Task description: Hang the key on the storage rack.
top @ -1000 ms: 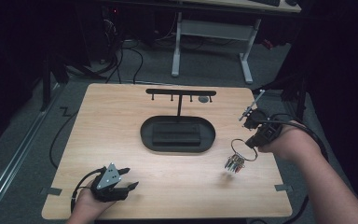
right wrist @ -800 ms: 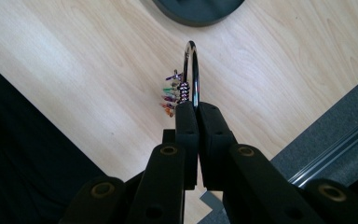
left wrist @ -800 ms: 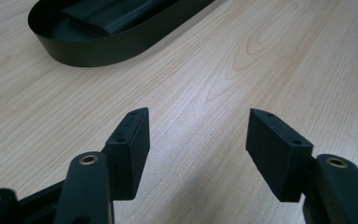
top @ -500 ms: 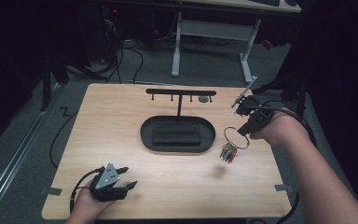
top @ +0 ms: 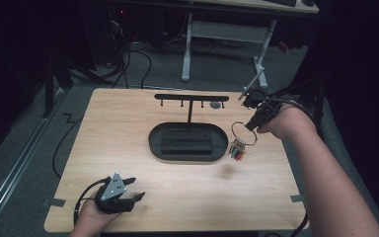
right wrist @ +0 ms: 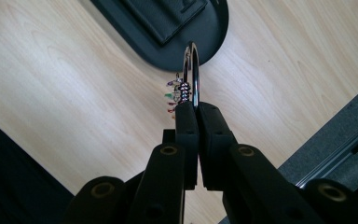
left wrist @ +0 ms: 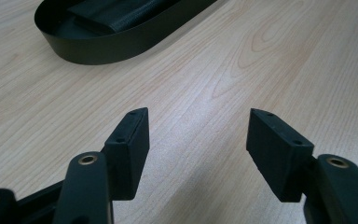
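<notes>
My right gripper (top: 251, 126) (right wrist: 197, 106) is shut on a metal key ring (top: 244, 133) (right wrist: 192, 74), held in the air beside the right end of the black oval tray (top: 187, 143) (right wrist: 168, 35). A bunch of coloured keys (top: 236, 150) (right wrist: 173, 95) dangles from the ring. Behind the tray stands a black T-shaped rack (top: 191, 98) with small pegs under its bar. Near the table's front left corner my left gripper (top: 134, 190) (left wrist: 196, 135) rests open, jaws apart with nothing between them, pointing toward the tray (left wrist: 121, 32).
The wooden table (top: 128, 118) has tape marks at its front corners. A raised block (top: 186, 141) lies inside the tray. A cable (top: 61, 143) hangs off the left edge. The right edge of the table is close under my right forearm.
My right gripper has carried the key ring up and leftward, from over the table's right side to beside the tray's right end. The left gripper has stayed put.
</notes>
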A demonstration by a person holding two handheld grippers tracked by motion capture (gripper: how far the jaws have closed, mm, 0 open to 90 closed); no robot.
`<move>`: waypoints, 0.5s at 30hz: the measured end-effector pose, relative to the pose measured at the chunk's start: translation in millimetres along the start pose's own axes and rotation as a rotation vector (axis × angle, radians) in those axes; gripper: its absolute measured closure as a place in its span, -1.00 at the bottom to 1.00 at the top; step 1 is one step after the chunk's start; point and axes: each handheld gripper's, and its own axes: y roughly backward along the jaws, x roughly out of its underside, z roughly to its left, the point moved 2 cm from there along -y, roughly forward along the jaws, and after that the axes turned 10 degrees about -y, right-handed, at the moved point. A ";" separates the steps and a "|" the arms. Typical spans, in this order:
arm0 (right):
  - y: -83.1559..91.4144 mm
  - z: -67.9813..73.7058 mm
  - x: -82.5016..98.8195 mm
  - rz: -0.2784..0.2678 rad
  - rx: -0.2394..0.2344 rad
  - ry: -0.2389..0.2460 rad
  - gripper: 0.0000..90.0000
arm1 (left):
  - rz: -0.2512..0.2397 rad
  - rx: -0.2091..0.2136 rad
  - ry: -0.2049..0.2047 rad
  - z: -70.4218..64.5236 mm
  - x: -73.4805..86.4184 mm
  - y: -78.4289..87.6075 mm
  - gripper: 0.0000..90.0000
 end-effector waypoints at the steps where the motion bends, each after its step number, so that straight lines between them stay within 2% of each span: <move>1: -0.9 -0.6 -3.0 0.003 -0.003 -0.003 0.96 | -0.001 0.000 -0.001 -0.5 -0.2 -0.2 -0.11; 6: -4.3 -4.4 -20.8 -0.008 -0.006 -0.010 0.96 | 0.001 0.003 -0.006 -1.7 -0.3 0.0 -0.11; 10: -6.2 -6.4 -33.9 -0.025 -0.018 -0.010 0.96 | -0.004 0.003 0.006 0.0 0.9 0.4 -0.11; 11: -6.6 -4.9 -36.2 -0.018 -0.019 -0.032 0.96 | -0.003 0.003 0.005 0.2 1.0 0.8 -0.11; 12: -8.0 -6.5 -40.0 -0.023 -0.019 -0.009 0.96 | -0.003 0.002 0.006 0.2 1.2 1.0 -0.11; 15: -12.2 -7.0 -47.9 -0.023 -0.019 -0.012 0.96 | -0.003 0.001 0.005 0.2 1.5 1.7 -0.11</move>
